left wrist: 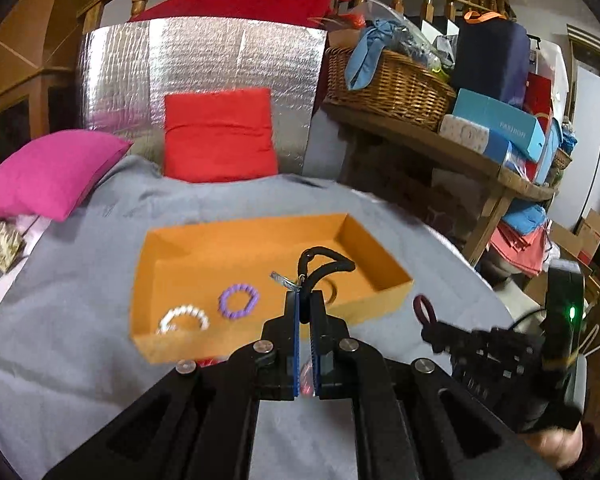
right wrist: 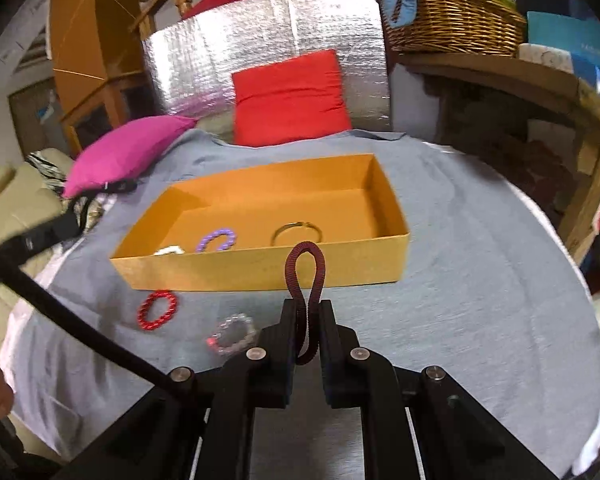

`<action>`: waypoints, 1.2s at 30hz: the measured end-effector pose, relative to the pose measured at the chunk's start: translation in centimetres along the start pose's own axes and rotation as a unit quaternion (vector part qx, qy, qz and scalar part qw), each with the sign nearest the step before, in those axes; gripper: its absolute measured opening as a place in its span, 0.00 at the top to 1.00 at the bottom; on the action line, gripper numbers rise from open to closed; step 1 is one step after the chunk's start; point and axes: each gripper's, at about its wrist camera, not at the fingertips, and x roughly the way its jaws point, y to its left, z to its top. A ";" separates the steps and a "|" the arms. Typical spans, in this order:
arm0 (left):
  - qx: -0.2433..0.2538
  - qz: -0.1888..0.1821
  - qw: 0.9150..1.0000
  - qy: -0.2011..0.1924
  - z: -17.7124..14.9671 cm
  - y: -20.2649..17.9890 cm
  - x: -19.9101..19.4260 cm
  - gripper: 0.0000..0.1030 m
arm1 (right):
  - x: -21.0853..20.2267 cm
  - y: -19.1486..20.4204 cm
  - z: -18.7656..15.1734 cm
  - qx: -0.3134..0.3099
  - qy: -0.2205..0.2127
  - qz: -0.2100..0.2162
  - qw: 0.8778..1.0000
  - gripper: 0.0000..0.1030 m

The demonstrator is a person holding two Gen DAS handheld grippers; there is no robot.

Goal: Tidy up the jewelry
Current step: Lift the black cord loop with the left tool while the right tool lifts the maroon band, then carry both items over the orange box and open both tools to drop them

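Observation:
An open orange box (left wrist: 374,254) (right wrist: 260,266) lies on the grey cloth. Inside it lie a white bead bracelet (left wrist: 183,319), a purple bead bracelet (left wrist: 238,300) (right wrist: 216,240) and a gold bangle (right wrist: 298,232). My left gripper (left wrist: 305,300) is shut on a black cord loop with a small metal charm (left wrist: 326,262), held over the box. My right gripper (right wrist: 307,312) is shut on a dark red ribbed band (right wrist: 305,276), just in front of the box's near wall. A red bead bracelet (right wrist: 157,309) and a clear pink bracelet (right wrist: 232,334) lie on the cloth in front of the box.
A pink cushion (left wrist: 48,172) and a red cushion (left wrist: 220,136) lie behind the box against a silver foil panel (left wrist: 204,64). A wooden shelf with a wicker basket (left wrist: 388,84) and boxes stands at the right. The right gripper also shows in the left wrist view (left wrist: 426,312).

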 end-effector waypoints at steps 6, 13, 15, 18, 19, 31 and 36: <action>0.016 0.002 1.000 -0.005 1.4 -1.5 1.7 0.95 | 0.0 -0.1 1.6 -0.026 -0.007 -0.048 0.999 0.89; 0.009 0.005 1.000 0.003 2.0 -1.2 3.8 0.95 | 1.0 -0.1 3.6 -0.038 -0.016 -0.068 0.997 0.89; 0.003 0.007 1.000 0.005 2.0 -0.7 4.5 0.95 | 1.5 -0.2 4.0 -0.037 -0.014 -0.070 0.997 0.89; -0.011 0.010 1.000 0.011 2.1 0.3 5.5 0.95 | 2.3 0.0 4.7 -0.039 -0.013 -0.076 0.996 0.89; -0.014 0.011 1.000 0.012 2.1 0.5 5.8 0.95 | 2.6 0.1 4.9 -0.041 -0.014 -0.077 0.996 0.89; -0.030 0.032 0.998 0.043 1.8 2.9 9.4 0.95 | 6.0 1.3 7.4 -0.048 -0.024 -0.086 0.995 0.89; -0.029 0.039 0.997 0.058 1.2 3.3 10.7 0.95 | 7.6 1.5 7.5 -0.054 -0.018 -0.092 0.994 0.89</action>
